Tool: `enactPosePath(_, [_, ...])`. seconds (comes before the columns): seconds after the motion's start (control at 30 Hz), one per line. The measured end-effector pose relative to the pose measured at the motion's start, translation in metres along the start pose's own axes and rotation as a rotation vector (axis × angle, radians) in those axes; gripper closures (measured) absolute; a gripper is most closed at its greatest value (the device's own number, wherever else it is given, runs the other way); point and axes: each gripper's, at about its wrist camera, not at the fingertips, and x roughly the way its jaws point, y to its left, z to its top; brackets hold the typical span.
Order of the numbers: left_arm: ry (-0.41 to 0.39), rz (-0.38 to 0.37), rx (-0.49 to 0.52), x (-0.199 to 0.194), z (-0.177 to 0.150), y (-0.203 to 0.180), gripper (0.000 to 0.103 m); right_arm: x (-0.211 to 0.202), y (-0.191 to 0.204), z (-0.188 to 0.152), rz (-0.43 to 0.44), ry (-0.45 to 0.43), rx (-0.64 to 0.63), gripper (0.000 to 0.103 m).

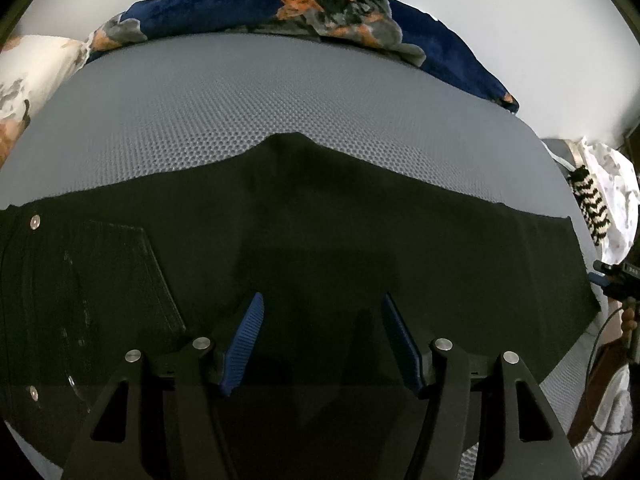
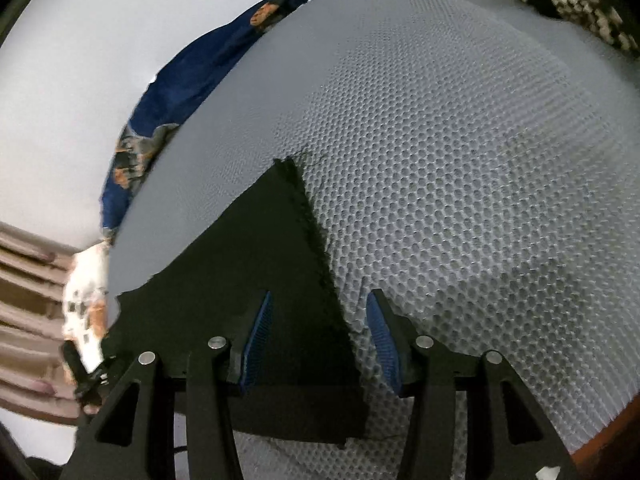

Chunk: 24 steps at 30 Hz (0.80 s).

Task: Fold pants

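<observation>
Pants [image 1: 300, 240], black, lie flat across the middle and lower left-wrist frame on a grey mesh mattress [image 1: 224, 112], pocket [image 1: 132, 272] at left. The left gripper [image 1: 322, 300] hovers bottom centre, fingers apart. In the right-wrist frame the right gripper [image 2: 318, 300], fingers apart, straddles the hem edge [image 2: 316, 240].

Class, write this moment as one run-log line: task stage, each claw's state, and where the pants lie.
stage: pre-grasp | left claw: open, over black pants | right claw: open, straddling pants' hem edge | pants: flat on grey mesh mattress
</observation>
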Motion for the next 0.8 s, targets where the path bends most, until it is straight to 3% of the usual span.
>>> enactPosePath(0.07, [0.006,0.002,-0.002,0.001,-0.002,-0.002,0.04,0.003,-0.003,0.002,0.036,0.008,0.012,0.058])
enactPosePath(0.17, [0.007,0.005,-0.002,0.001,-0.004,-0.005,0.04,0.017,-0.006,0.004,0.128,0.077,0.026,0.074])
enactPosePath(0.37, [0.001,0.009,-0.018,0.004,-0.008,-0.004,0.04,0.034,0.002,0.013,0.19,0.077,0.024,0.081])
enactPosePath(0.43, [0.0,0.01,-0.015,0.004,-0.009,-0.004,0.04,0.042,0.01,0.015,0.192,0.074,0.021,0.082])
enactPosePath(0.5, [-0.004,0.011,-0.01,0.004,-0.01,-0.004,0.04,0.049,0.02,0.016,0.171,0.073,0.011,0.091])
enactPosePath(0.63, [-0.011,0.007,-0.008,0.004,-0.012,-0.002,0.04,0.044,0.033,0.009,0.105,0.041,-0.004,0.094])
enactPosePath(0.8, [-0.013,-0.019,-0.026,0.001,-0.012,0.002,0.04,0.028,0.072,0.001,0.129,-0.001,0.003,0.095])
